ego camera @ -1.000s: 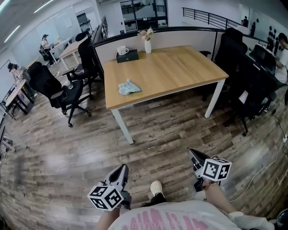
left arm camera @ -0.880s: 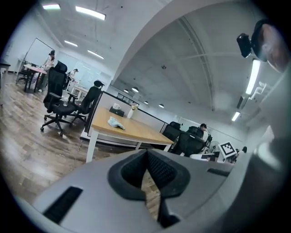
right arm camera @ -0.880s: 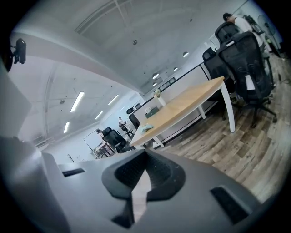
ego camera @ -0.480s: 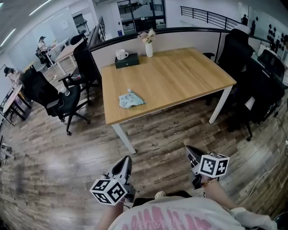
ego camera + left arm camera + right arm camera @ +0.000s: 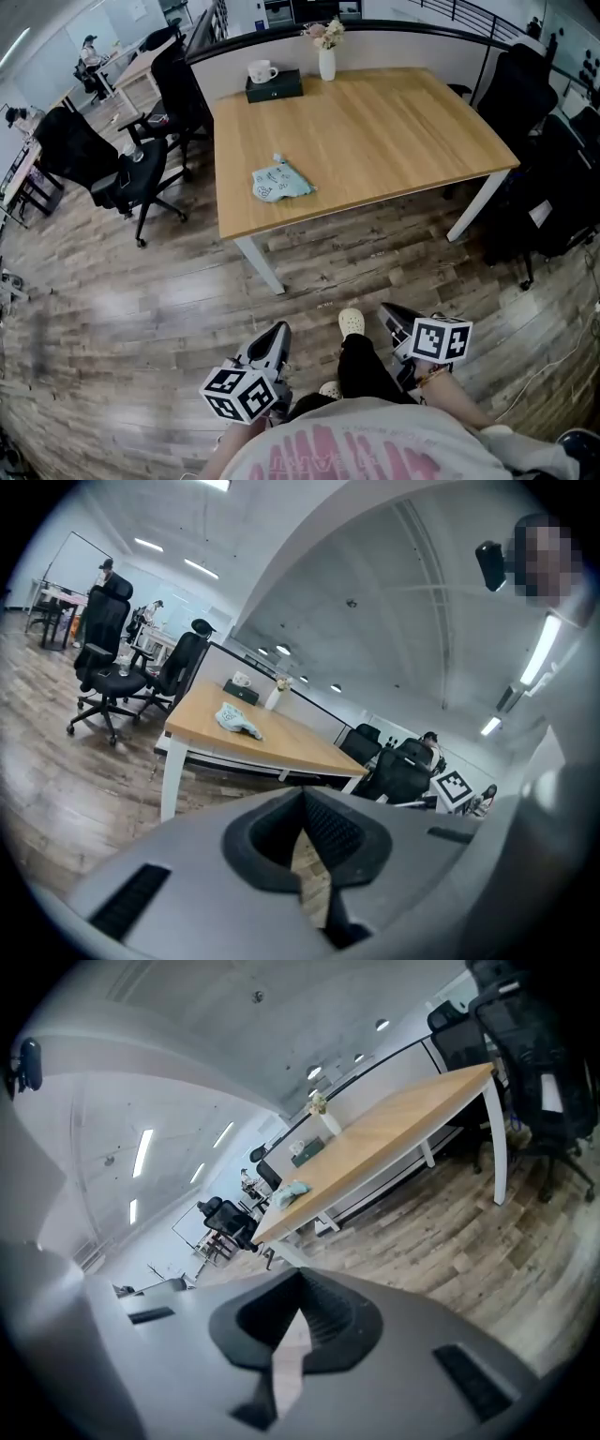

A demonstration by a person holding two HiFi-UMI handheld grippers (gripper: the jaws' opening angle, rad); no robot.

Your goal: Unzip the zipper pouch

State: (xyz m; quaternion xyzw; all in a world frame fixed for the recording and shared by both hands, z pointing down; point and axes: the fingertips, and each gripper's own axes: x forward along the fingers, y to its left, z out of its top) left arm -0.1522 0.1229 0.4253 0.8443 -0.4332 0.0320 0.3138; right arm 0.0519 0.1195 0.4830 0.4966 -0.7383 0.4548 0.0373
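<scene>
The zipper pouch point(image 5: 281, 181), pale blue-green and crumpled, lies near the front left of the wooden table point(image 5: 394, 141). It also shows small on the table in the left gripper view point(image 5: 238, 721) and far off in the right gripper view point(image 5: 292, 1191). My left gripper point(image 5: 277, 339) hangs low over the floor, well short of the table, jaws shut with nothing between them. My right gripper point(image 5: 392, 318) is level with it on the right, also shut and empty. Both point toward the table.
A dark box with a white mug point(image 5: 263, 72) and a vase of flowers point(image 5: 326, 58) stand at the table's far edge. Black office chairs stand left point(image 5: 103, 173) and right point(image 5: 548, 178) of the table. The person's leg and shoe point(image 5: 352, 323) are between the grippers on the wood floor.
The view has moved closer to the table, which now sits lower and larger in the head view. A foot has stepped forward between the grippers. Both grippers stay shut.
</scene>
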